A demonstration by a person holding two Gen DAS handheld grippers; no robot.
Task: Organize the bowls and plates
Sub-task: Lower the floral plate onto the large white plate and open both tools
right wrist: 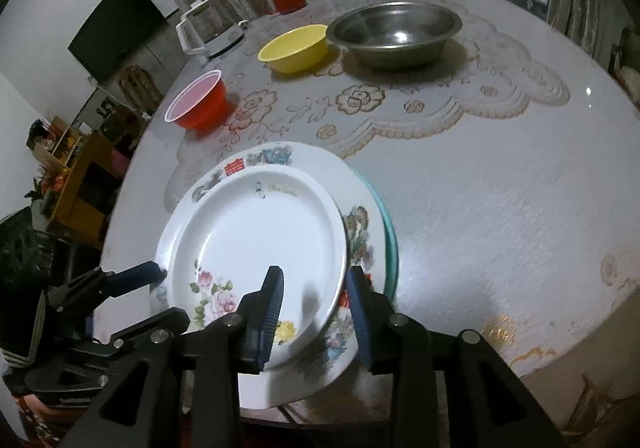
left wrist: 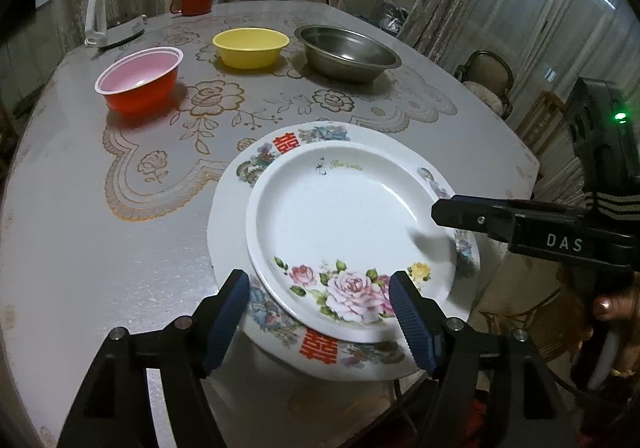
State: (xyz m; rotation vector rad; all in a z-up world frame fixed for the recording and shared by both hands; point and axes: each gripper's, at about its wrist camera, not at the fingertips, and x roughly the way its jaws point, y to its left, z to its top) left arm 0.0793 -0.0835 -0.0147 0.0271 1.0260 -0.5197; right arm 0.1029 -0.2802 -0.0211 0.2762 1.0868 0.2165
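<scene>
I have the left tongs (left wrist: 318,290) spread wide in the lower centre of the left wrist view, pads either side of the near rim of the rose plate (left wrist: 352,244) without pressing it. The rose plate sits on top of a larger plate with red characters (left wrist: 318,348), lower centre of frame, on the tabletop (left wrist: 100,248). In the right wrist view the right tongs (right wrist: 316,300) stand partly spread, bracketing the right-hand rim of the rose plate (right wrist: 248,236); one pad lies over the plate's well, the other outside the rim, over the larger plate (right wrist: 362,232). I cannot tell if the pads touch. A teal edge (right wrist: 390,240) shows beneath the larger plate on its right side. Across the upper part of the left wrist view: red bowl (left wrist: 138,82) at left, yellow bowl (left wrist: 250,47) centre, steel bowl (left wrist: 347,53) to its right, all apart. Behind them, upper left, a white kettle base (left wrist: 114,22) and a red mug (left wrist: 194,0).
</scene>
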